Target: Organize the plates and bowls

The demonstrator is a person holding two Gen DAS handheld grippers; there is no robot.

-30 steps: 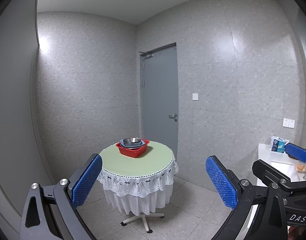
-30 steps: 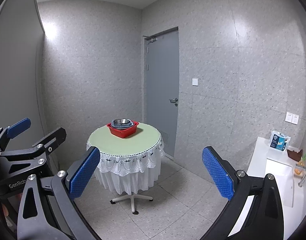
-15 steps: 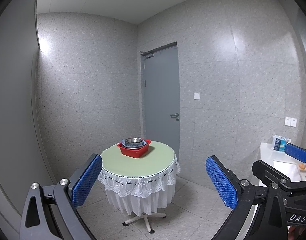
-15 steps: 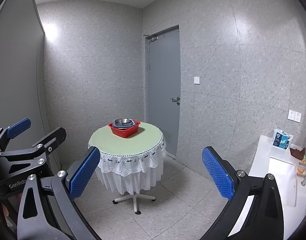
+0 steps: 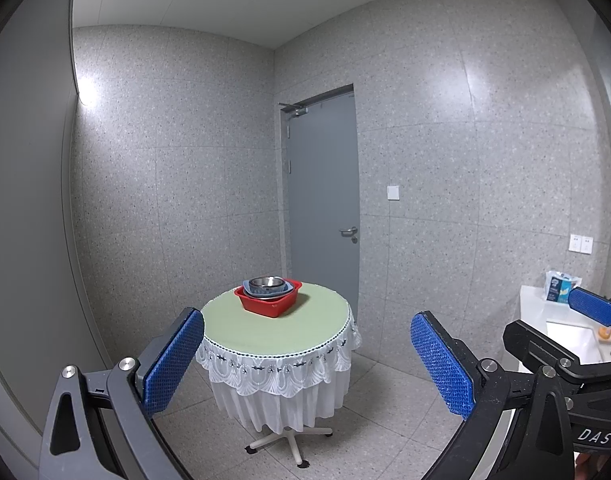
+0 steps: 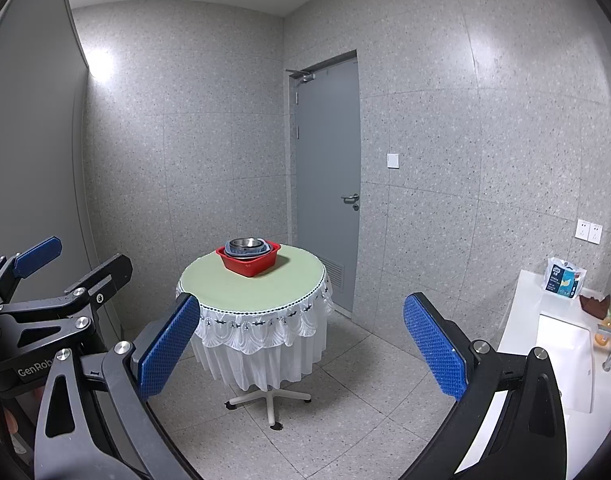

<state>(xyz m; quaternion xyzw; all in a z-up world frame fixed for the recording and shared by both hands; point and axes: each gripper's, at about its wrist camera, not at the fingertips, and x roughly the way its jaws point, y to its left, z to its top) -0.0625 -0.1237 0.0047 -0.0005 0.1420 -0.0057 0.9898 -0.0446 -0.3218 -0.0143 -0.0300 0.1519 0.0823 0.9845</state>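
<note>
A red square basin (image 5: pixel 269 302) (image 6: pixel 249 261) sits at the far side of a round table (image 5: pixel 277 332) (image 6: pixel 253 290) with a green top and white lace skirt. In the basin lie stacked dishes: a blue-grey plate (image 5: pixel 251 289) (image 6: pixel 230 249) with a metal bowl (image 5: pixel 266 281) (image 6: pixel 247 243) on top. My left gripper (image 5: pixel 307 364) is open and empty, well short of the table. My right gripper (image 6: pixel 299 354) is open and empty, also far back. Each shows at the edge of the other's view.
A grey door (image 5: pixel 323 204) (image 6: pixel 329 176) stands closed behind the table. A white counter with a sink (image 6: pixel 561 356) (image 5: pixel 569 332) is at the right, with a tissue pack (image 6: pixel 563 280) (image 5: pixel 559 288) on it. Tiled floor (image 6: pixel 337 416) lies between me and the table.
Both views have tilted upward a little, so the table and basin sit lower in frame. Both grippers stay open and empty.
</note>
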